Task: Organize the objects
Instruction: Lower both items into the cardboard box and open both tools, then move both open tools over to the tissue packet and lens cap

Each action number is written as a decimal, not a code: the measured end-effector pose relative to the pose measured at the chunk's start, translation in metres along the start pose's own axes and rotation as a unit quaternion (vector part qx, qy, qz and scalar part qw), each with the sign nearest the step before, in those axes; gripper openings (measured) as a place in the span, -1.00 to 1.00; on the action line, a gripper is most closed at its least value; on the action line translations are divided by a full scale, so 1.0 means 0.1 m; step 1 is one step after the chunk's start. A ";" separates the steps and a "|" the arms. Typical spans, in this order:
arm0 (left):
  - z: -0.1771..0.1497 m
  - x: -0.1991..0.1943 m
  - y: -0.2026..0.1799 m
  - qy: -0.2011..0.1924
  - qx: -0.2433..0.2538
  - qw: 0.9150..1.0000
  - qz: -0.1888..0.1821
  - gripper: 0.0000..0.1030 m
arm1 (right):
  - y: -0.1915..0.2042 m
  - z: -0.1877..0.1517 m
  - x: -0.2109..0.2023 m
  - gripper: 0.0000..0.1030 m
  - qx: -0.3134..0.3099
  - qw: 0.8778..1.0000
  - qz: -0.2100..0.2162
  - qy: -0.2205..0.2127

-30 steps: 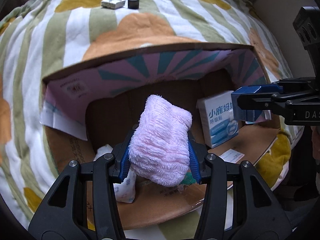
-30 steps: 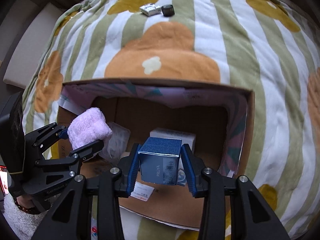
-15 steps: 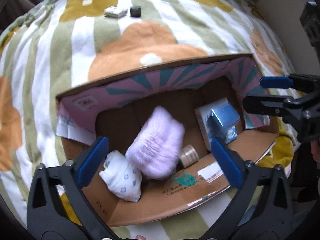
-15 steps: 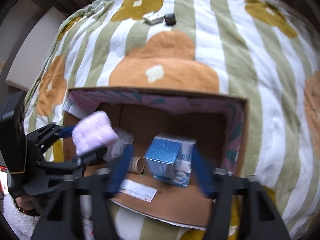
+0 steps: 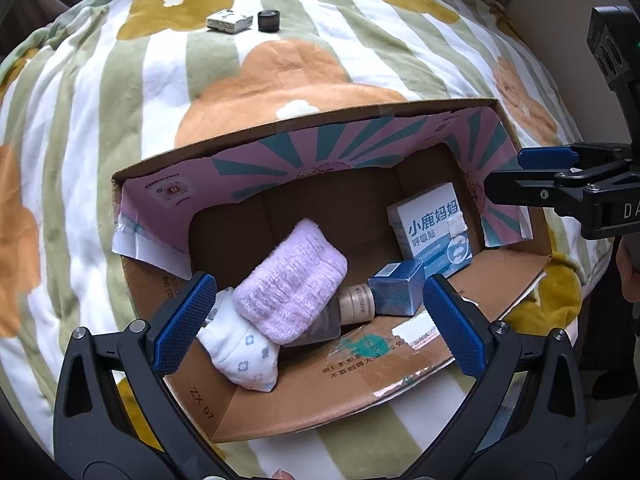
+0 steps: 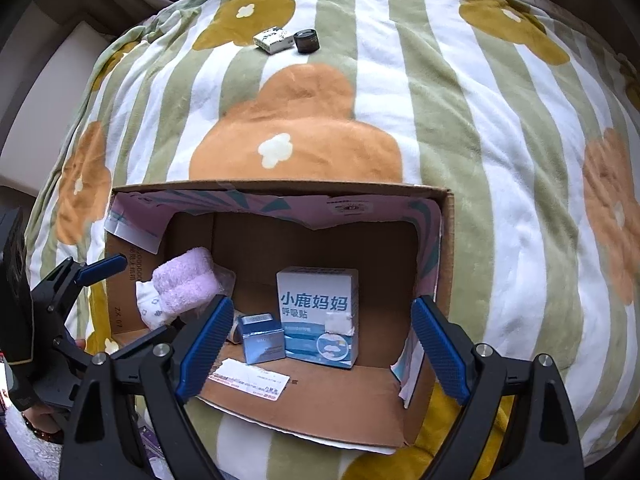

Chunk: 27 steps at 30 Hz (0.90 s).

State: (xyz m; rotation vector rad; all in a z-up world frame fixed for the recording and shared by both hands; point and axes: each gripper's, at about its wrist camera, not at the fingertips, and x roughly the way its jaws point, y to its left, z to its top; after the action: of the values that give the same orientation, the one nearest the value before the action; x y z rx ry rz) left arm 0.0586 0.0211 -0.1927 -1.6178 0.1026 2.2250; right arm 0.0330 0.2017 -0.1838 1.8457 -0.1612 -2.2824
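An open cardboard box [image 5: 304, 392] [image 6: 320, 404] lies on a striped flower blanket. Inside are a pink fluffy towel [image 5: 290, 284] [image 6: 184, 282], a white patterned sock bundle [image 5: 240, 354], a small bottle [image 5: 354, 304], a small blue box [image 5: 396, 290] [image 6: 262, 338] and a white-and-blue carton [image 5: 434, 228] [image 6: 318, 312]. My left gripper [image 5: 316, 320] is open and empty above the box's near edge. My right gripper [image 6: 320, 348] is open and empty in front of the blue box; it also shows in the left wrist view [image 5: 536, 176].
A small white packet [image 5: 229, 22] [image 6: 272, 40] and a black cap-like object [image 5: 268, 21] [image 6: 306, 41] lie on the blanket [image 6: 460, 120] far beyond the box. A white label [image 6: 248, 380] lies on the box's front flap.
Both grippers opened and pulled back. The pink towel dropped from the left gripper into the box; the blue box dropped from the right gripper beside the carton.
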 end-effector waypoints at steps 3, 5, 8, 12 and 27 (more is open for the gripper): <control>-0.01 -0.01 0.01 -0.001 -0.003 1.000 -0.005 0.99 | 0.02 0.01 0.01 0.72 -0.002 1.000 0.000 0.001; 0.00 -0.02 0.03 -0.002 -0.004 1.000 -0.005 0.99 | 0.03 0.01 0.02 0.72 -0.002 1.000 0.001 0.001; 0.02 -0.05 0.04 -0.003 -0.003 1.000 -0.004 0.99 | 0.05 0.03 0.01 0.72 0.000 1.000 0.003 0.001; 0.07 -0.12 0.05 -0.005 -0.001 1.000 -0.004 0.99 | 0.07 0.05 -0.04 0.72 -0.002 1.000 0.002 -0.001; 0.27 -0.29 0.16 -0.013 -0.005 1.000 -0.011 0.99 | 0.05 0.09 -0.01 0.99 0.012 0.999 -0.001 0.034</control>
State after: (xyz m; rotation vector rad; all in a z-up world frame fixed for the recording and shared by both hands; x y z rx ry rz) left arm 0.0366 0.0064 -0.1596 -1.5876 0.0666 2.2323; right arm 0.0250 0.1971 -0.1804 1.9337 -0.1768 -2.2257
